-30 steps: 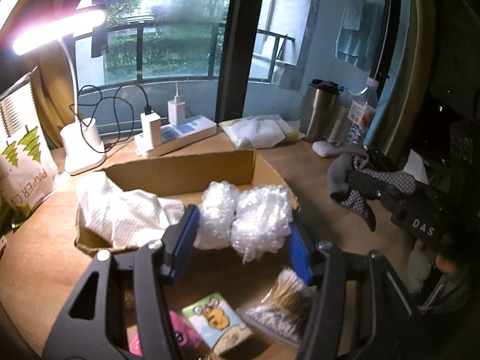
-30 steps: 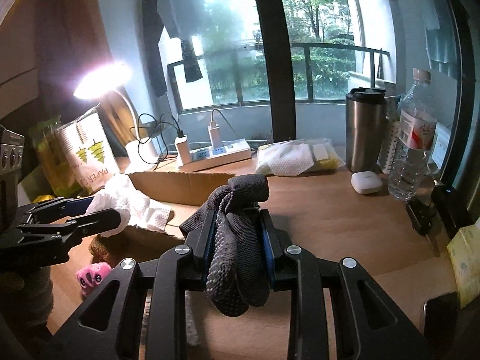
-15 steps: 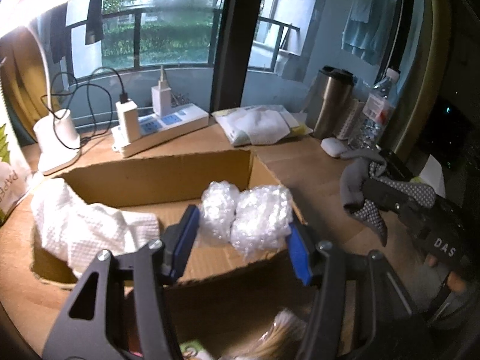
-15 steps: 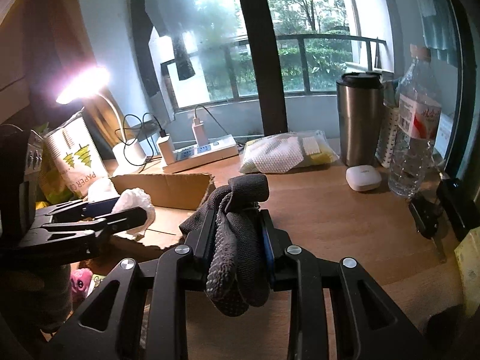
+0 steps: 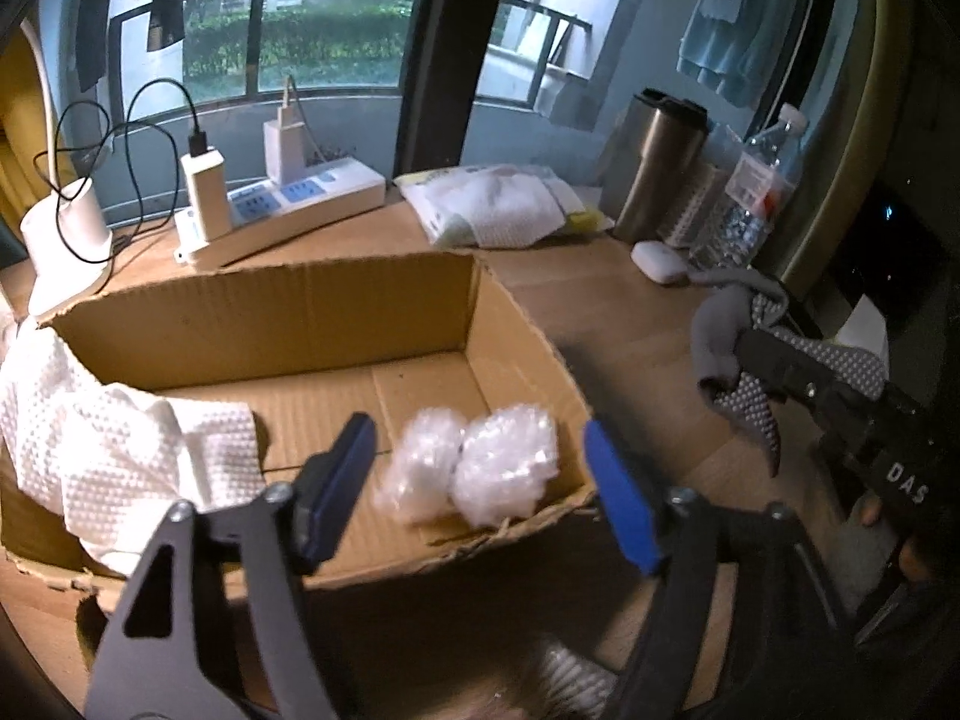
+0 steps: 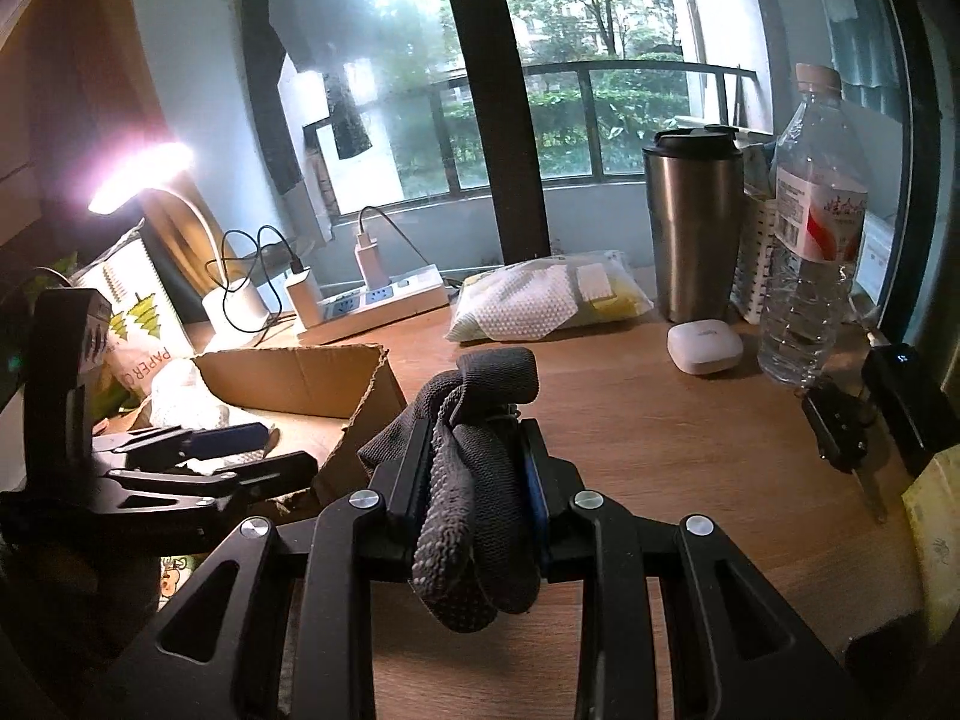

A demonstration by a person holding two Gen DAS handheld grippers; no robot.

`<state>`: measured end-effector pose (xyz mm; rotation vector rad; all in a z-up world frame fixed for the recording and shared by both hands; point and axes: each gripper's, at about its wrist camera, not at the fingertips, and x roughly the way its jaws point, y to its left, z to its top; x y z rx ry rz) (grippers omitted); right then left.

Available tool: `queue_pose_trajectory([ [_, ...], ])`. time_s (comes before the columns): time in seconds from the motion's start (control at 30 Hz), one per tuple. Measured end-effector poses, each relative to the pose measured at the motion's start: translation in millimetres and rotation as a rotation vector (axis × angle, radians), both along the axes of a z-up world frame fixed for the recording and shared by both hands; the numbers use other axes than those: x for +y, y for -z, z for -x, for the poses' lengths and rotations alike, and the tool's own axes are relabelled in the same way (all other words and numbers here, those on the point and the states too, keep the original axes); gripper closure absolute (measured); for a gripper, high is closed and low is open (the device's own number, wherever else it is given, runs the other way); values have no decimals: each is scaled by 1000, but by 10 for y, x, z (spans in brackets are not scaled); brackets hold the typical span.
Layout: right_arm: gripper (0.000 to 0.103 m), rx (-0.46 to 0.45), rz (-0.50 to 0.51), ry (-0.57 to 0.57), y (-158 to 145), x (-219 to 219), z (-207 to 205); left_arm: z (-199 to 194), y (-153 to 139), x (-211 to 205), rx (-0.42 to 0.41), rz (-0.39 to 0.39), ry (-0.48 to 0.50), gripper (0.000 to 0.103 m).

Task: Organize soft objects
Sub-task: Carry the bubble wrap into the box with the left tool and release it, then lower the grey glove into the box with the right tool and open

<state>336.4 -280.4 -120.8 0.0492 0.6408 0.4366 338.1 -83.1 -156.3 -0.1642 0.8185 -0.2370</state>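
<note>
left claw (image 5: 480, 480) spread over bubble wrap (image 5: 474, 474); right claw (image 6: 474, 480) grips glove (image 6: 474, 480).

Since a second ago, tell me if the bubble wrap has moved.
Yes. The bubble wrap has left the left claw, now open, and dropped into the box, near its right wall.

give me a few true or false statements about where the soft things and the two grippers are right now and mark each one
1. The bubble wrap bundle lies inside the cardboard box. True.
2. The left gripper is clamped on the bundle. False: its jaws are open and clear of it.
3. The right gripper holds a grey glove. True.
4. The glove is already in the box. False: it is held beside the box, over the table.
5. A white textured cloth drapes over the box's left side. True.
</note>
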Motion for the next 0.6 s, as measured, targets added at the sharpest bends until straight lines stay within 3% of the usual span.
queue_pose_trajectory([
  [0.6, 74, -49, 43, -66, -266, 587, 151, 507, -367, 660, -113, 11, -91, 26],
])
